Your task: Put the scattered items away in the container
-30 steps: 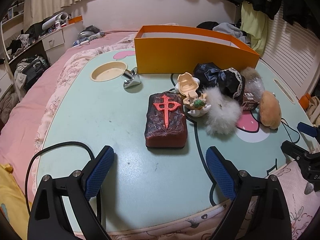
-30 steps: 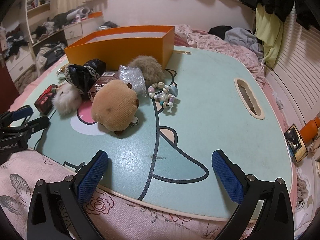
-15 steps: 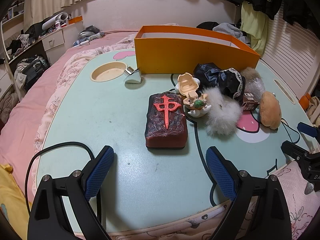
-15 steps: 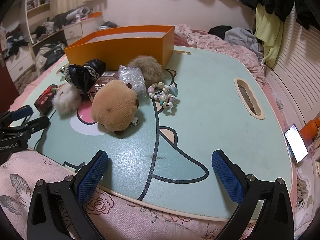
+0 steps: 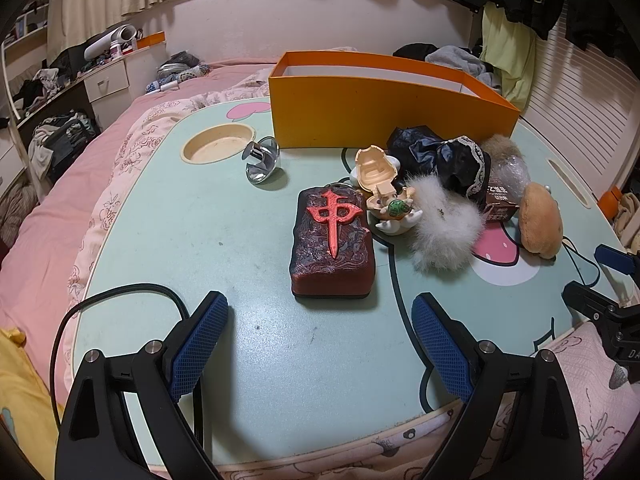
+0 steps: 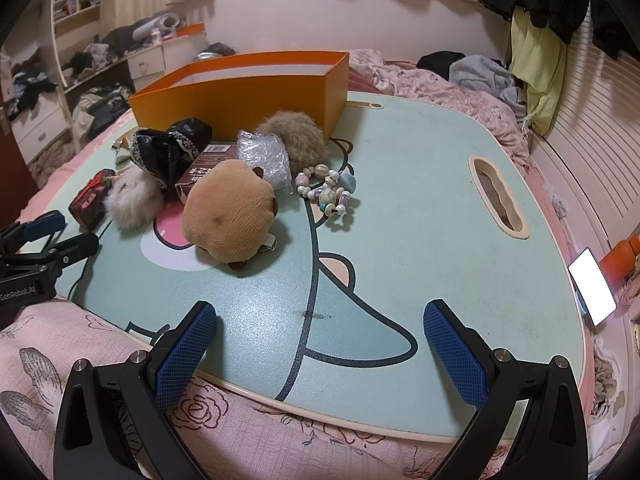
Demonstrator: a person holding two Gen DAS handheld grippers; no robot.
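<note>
The orange box (image 5: 384, 108) stands at the table's (image 5: 168, 240) far side. The mahjong-tile block (image 5: 332, 246) lies straight ahead of the left hand-held gripper (image 5: 318, 344), its long axis pointing toward the box; both it and the right hand-held gripper (image 6: 320, 352) gape, empty.

Left claw (image 5: 318, 340) spread wide at bottom of frame, empty, above the mint worktop (image 5: 180, 240). Dark red mahjong-tile block (image 5: 332, 242) at centre; white fluffy pompom (image 5: 442, 228) just right; orange box (image 5: 380, 114) at upper centre; chrome cone (image 5: 262, 162) left of it.
</note>
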